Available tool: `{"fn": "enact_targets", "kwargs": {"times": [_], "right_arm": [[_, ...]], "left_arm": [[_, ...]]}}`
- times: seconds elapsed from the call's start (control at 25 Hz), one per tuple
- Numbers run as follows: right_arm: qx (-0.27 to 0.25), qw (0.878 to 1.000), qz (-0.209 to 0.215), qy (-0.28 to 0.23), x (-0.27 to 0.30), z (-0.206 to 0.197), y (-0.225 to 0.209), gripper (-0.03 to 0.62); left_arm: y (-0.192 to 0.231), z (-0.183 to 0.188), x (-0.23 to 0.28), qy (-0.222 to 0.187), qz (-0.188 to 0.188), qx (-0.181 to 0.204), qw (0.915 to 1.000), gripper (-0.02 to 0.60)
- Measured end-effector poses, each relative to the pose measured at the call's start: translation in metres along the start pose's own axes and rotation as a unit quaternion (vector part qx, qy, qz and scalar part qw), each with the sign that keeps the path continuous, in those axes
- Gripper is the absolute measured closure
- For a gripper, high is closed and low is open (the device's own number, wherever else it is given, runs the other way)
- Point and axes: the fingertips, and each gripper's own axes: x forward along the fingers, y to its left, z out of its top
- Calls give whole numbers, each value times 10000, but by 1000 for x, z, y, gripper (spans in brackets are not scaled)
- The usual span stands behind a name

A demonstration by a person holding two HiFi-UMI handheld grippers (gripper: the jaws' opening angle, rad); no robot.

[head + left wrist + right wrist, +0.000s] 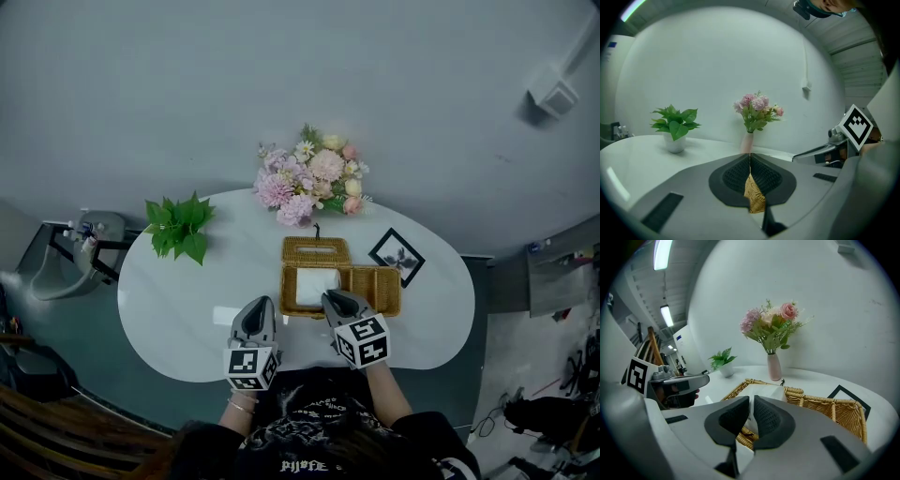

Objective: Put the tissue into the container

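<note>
Wide white table (169,300) fills the head view, and sitting mid-table toward the near edge is the wicker basket (386,291), split into compartments. Behind it, at the far edge, there's a bunch of pink and cream flowers (309,178) in a slim vase. Off toward the far-left edge stands a green plant (178,225) in a white pot.

Now the left gripper (750,159), down at the near edge by the basket's near-left corner: its jaws are pressed together. A sliver of wicker sits in the gap between the pads, so it looks clamped on the basket's rim, though the angle is tight and I can't be sure.

The right gripper (751,401) is over the basket's near rim. Its jaws are nearly together, pinching the near edge of the white tissue (317,286).

That tissue is lying in the basket's left compartment, inside the wicker walls. Just beside the basket's right end, toward the far side, a small black picture frame (397,255) lies flat.
</note>
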Motion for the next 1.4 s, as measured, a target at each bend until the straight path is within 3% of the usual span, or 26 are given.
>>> {"fn": "enact_targets", "kwargs": {"times": [0.8,1.4], "right_arm": [[-215,9969,-5,758,24,-16,-4,542],[137,9892,-283,1429,25,-29,-18,539]], "left_arm": [[1,-5,2,78,114,4,9999,557],[-8,-16,6,289,-40,-15,9996,557]]}}
